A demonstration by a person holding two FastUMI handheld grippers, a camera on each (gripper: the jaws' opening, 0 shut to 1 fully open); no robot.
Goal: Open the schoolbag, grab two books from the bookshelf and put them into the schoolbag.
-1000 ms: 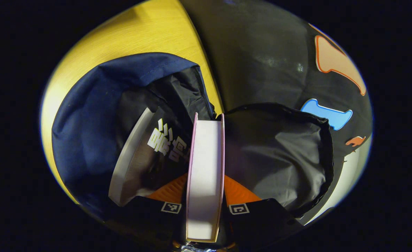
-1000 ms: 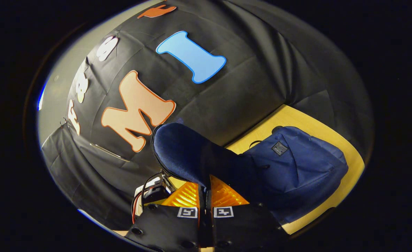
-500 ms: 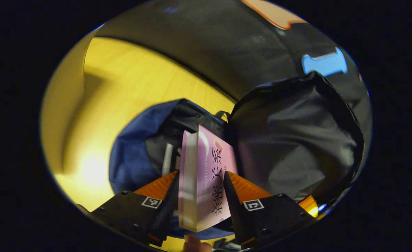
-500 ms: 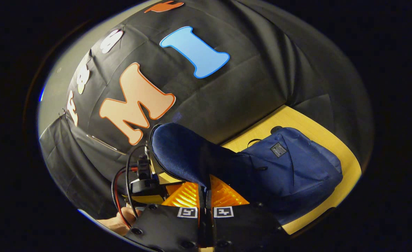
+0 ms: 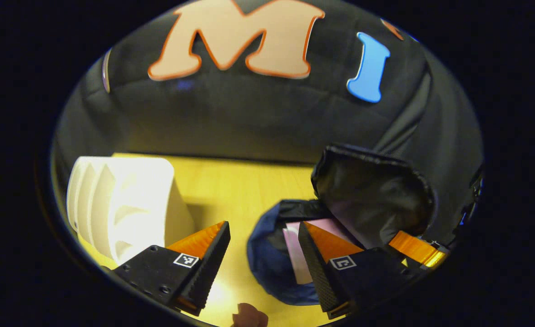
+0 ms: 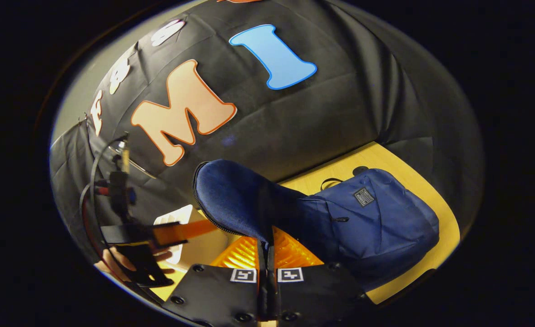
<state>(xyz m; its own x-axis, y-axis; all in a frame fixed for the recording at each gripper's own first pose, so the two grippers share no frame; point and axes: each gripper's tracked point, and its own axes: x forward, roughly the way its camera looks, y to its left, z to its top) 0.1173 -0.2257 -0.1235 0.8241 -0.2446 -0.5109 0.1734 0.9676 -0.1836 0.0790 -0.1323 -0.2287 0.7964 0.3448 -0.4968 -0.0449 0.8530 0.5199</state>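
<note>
Lying in open schoolbag (image 5: 267,268) at five o'clock: pink book (image 5: 294,254). Left tongs (image 5: 264,268) released; right tongs (image 6: 267,254) clenched on bag flap (image 6: 231,200).

A: Where does the left gripper view look from?
B: Above the table (image 5: 231,190), facing the back edge, near the open schoolbag (image 5: 276,268).
A: The right gripper view?
B: Closer, behind the raised flap (image 6: 231,200). Both share the schoolbag and tabletop.
</note>
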